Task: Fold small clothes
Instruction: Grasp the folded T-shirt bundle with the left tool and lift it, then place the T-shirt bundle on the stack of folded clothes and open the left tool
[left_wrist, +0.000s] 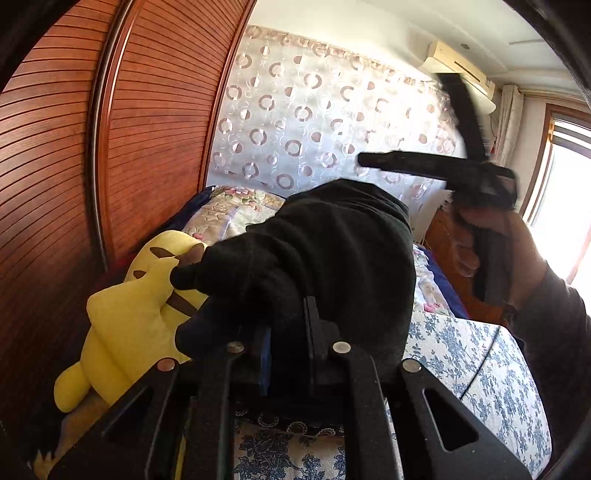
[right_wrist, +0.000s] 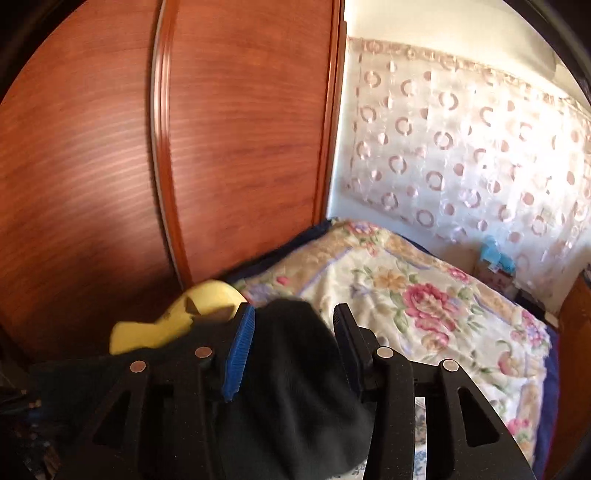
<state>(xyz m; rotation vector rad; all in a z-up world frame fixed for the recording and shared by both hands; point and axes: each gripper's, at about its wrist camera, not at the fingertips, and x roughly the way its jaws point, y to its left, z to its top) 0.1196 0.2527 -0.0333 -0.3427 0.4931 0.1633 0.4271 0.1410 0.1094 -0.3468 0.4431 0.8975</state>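
Note:
A black fleece garment (left_wrist: 332, 240) hangs bunched over my left gripper (left_wrist: 290, 321), whose jaws are nearly together and pinch a fold of it. In the left wrist view my right gripper (left_wrist: 402, 118) is held up at the right by a person's hand (left_wrist: 524, 251), its two fingers spread wide apart. In the right wrist view the same black garment (right_wrist: 295, 387) lies loosely between the jaws of my right gripper (right_wrist: 293, 314). The blue pad (right_wrist: 240, 354) and the opposite finger stand apart from the cloth and do not press it.
A yellow plush toy (left_wrist: 129, 317) (right_wrist: 207, 299) lies against the wooden wardrobe (left_wrist: 147, 129) at the left. The bed has a floral quilt (right_wrist: 424, 302) and a blue-and-white cover (left_wrist: 480, 369). Behind it hangs a circle-patterned curtain (left_wrist: 314, 110).

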